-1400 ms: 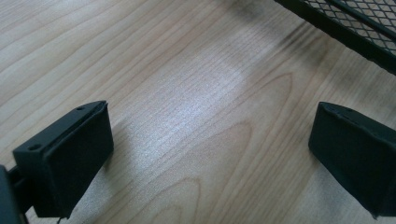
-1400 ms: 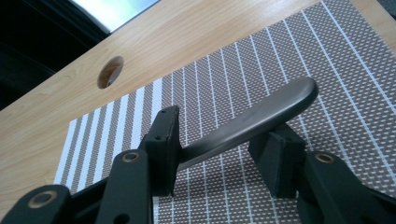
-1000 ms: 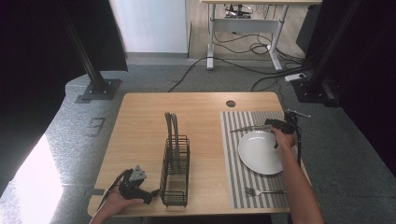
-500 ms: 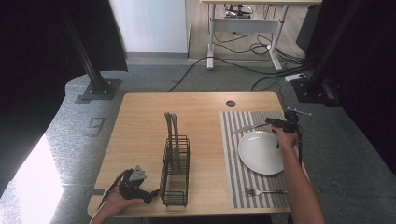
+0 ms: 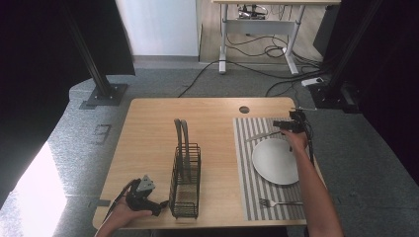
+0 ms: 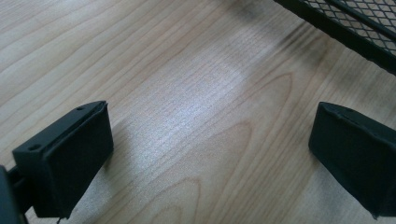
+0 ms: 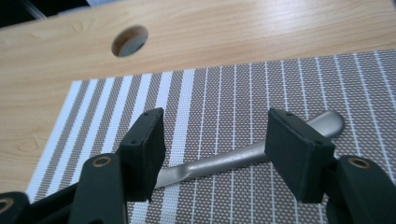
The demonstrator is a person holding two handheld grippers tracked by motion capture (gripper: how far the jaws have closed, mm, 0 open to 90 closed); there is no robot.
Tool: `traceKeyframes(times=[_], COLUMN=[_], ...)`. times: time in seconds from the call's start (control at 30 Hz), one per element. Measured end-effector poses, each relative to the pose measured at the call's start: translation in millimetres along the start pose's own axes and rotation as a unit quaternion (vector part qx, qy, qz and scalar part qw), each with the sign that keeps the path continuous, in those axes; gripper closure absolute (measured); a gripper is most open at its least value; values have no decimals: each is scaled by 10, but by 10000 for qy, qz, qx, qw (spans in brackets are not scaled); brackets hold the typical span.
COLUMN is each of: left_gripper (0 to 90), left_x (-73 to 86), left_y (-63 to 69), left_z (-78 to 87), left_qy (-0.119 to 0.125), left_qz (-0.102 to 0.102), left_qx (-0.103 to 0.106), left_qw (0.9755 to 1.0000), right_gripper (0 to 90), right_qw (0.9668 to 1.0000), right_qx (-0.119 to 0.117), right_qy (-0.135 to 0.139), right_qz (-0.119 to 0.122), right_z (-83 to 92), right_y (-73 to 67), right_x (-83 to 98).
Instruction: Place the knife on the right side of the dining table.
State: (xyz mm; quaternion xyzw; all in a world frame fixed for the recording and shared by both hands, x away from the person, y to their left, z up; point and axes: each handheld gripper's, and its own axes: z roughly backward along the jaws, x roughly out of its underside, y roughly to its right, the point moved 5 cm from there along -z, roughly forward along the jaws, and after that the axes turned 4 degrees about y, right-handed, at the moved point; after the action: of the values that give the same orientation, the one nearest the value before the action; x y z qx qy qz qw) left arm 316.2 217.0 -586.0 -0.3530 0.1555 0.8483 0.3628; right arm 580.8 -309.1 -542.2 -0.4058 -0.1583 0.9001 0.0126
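A metal knife (image 7: 219,163) lies flat on the striped placemat (image 7: 233,88), just beyond the white plate (image 5: 276,160). My right gripper (image 7: 215,128) hovers over its handle. The jaws have just been opening and stand apart, with the knife below the gap and untouched. In the high view the right gripper (image 5: 282,125) is at the mat's far right, near the knife (image 5: 262,135). My left gripper (image 5: 160,205) rests open by the table's front edge, beside the black wire rack (image 5: 185,173). Between its jaws (image 6: 210,140) there is bare wood.
A fork (image 5: 279,202) lies on the placemat's (image 5: 247,173) near end. A round cable hole (image 5: 244,109) sits in the tabletop behind the mat. The rack's mesh (image 6: 359,23) is close to the left gripper. Bare wood stretches left of the rack.
The right gripper has lifted and drawn toward the table's far side, with its jaws wider apart. The knife stays on the mat. The left gripper has not moved.
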Motion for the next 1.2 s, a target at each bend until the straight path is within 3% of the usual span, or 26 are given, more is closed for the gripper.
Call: traceKeyframes(times=[0.1, 0.2, 0.33, 0.4, 0.67, 0.87, 1.2], left_gripper=[0, 0, 0, 0, 0, 0, 0], left_x=[1, 0, 1, 0, 0, 0, 0], left_y=[0, 0, 0, 0, 0, 0, 0], left_z=[0, 0, 0, 0, 0, 0, 0], left_qy=[0, -1, 0, 0, 1, 0, 0], left_qz=[0, -1, 0, 0, 0, 0, -1], left_qx=[0, 0, 0, 0, 0, 0, -1], left_qw=[10000, 10000, 10000, 10000, 10000, 10000, 10000], right_gripper=[385, 379, 395, 390, 381, 374, 388], right_qw=[9998, 9989, 9988, 9982, 9963, 9974, 9976], right_qx=[68, 188, 211, 290, 374, 385, 478], right_qy=[61, -159, -113, -320, -517, -496, -431], right_qz=[181, 396, 419, 415, 578, 367, 245], right_z=[-48, -125, -198, -257, -397, -438, -401], right_y=[-25, -61, -102, -75, -75, -33, 10], right_x=[-44, -54, -70, -43, 24, 55, 71])
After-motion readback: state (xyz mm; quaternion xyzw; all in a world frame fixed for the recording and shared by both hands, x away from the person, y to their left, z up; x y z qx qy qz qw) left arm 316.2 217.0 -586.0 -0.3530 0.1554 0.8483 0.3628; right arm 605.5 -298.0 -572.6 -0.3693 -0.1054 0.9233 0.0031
